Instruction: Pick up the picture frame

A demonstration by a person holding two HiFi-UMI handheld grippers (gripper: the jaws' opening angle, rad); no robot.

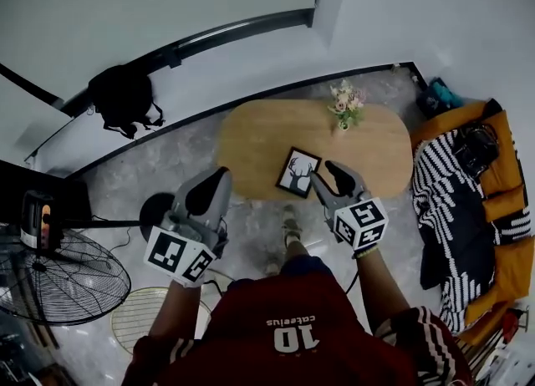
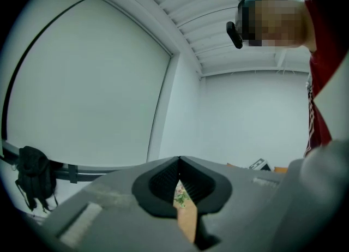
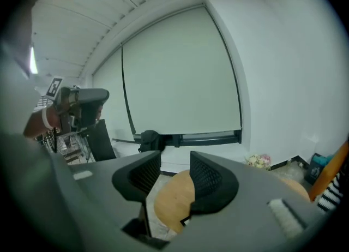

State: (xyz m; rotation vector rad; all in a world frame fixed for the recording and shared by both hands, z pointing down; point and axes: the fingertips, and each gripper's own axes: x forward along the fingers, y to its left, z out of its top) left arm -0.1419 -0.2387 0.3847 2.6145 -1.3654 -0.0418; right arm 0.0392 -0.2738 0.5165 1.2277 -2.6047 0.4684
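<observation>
Head camera looks down; both hand-level cameras face the table [image 1: 259, 146].

— Where is the picture frame [image 1: 298, 171]?
— It lies on the worktop [image 1: 251, 138], near the front edge. The flowers [image 1: 345, 102] stand behind it, toward the back right.
— What is around the worktop?
— A bag [image 1: 123, 99] is far left, by the wall. A fan [image 1: 58, 280] stands on the floor, near left. A couch [image 1: 501, 175] is on the right. The right gripper [image 1: 324, 174] is just right of the frame.
</observation>
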